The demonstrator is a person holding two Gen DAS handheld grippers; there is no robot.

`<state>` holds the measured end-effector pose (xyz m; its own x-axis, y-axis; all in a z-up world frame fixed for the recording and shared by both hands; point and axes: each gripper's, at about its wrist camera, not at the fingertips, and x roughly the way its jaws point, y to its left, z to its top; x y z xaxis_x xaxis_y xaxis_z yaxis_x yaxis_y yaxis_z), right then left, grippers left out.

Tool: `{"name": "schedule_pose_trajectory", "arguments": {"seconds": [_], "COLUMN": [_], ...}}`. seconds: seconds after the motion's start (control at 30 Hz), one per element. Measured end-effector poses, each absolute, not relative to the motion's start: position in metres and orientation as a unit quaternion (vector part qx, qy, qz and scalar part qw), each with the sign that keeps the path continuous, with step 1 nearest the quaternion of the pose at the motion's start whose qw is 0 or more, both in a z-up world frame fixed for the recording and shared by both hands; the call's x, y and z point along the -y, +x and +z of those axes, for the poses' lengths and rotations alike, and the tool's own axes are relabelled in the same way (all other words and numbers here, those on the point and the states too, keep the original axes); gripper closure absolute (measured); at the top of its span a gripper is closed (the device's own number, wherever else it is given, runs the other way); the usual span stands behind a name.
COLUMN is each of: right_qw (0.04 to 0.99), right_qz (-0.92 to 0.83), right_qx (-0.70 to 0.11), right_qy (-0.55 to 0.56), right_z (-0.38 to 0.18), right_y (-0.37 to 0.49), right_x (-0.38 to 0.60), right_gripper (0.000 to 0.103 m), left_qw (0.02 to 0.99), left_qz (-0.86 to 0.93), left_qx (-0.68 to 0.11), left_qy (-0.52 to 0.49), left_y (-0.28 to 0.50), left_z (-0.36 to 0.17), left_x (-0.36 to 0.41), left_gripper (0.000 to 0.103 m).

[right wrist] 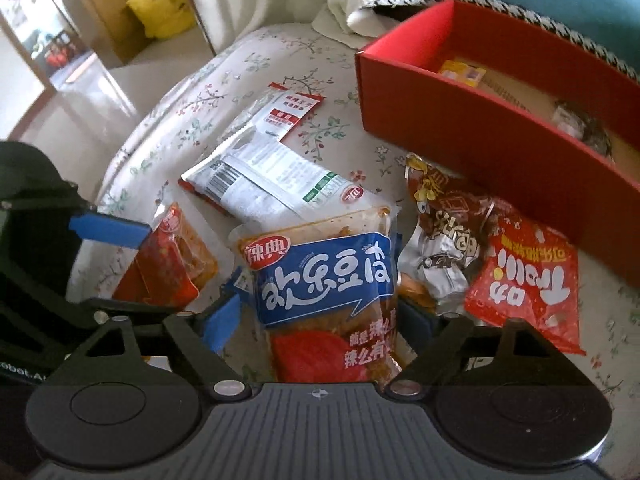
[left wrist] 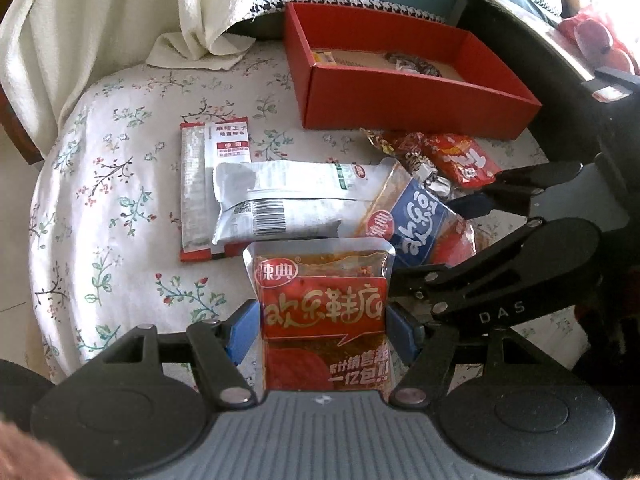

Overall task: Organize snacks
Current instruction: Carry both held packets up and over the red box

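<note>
black left gripper (left wrist: 322, 330), blue pads (left wrist: 240, 330), silver screws, ribbed grey base, "das" lettering

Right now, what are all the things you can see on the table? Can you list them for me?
red-label snack pack: one, red and clear, between the left gripper's fingers
blue-label snack pack: one, blue and orange, between the right gripper's fingers
white packets: two, white, overlapping mid-table
red snack bag: one, red, before the box
brown-silver wrapper: one, beside the red bag
red box: one, open, far side, few small items inside
tablecloth: one, white floral
left gripper: black, blue pads, closed on its pack
right gripper: black, blue pads, around its pack
</note>
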<state>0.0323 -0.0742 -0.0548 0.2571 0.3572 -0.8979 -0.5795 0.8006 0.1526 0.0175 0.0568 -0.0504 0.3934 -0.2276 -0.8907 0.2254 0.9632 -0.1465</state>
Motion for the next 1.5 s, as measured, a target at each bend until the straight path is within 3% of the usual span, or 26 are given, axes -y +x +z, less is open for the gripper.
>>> {"name": "schedule_pose_trajectory", "arguments": {"seconds": [0.33,0.63,1.5], "right_qw": [0.791,0.823,0.883], "right_qz": [0.274,0.274,0.202], "right_qx": [-0.546,-0.495,-0.41], "right_qy": [-0.036,0.054,0.105], "right_z": [-0.051,-0.016,0.014], "right_y": [0.039,0.04,0.071], "right_x": [0.092,0.124,0.176], "right_gripper": [0.034,0.034,0.034], "left_qw": [0.844,0.863,0.907], "left_qz": [-0.128,-0.131,-0.137], "left_qx": [-0.521,-0.488,-0.398], "left_qy": [0.004,0.01,0.015], "left_y": [0.016,0.017,0.089], "left_z": [-0.046,-0.024,0.011], "left_x": [-0.057,-0.054,-0.01], "left_gripper": [0.043,0.043,0.043]}}
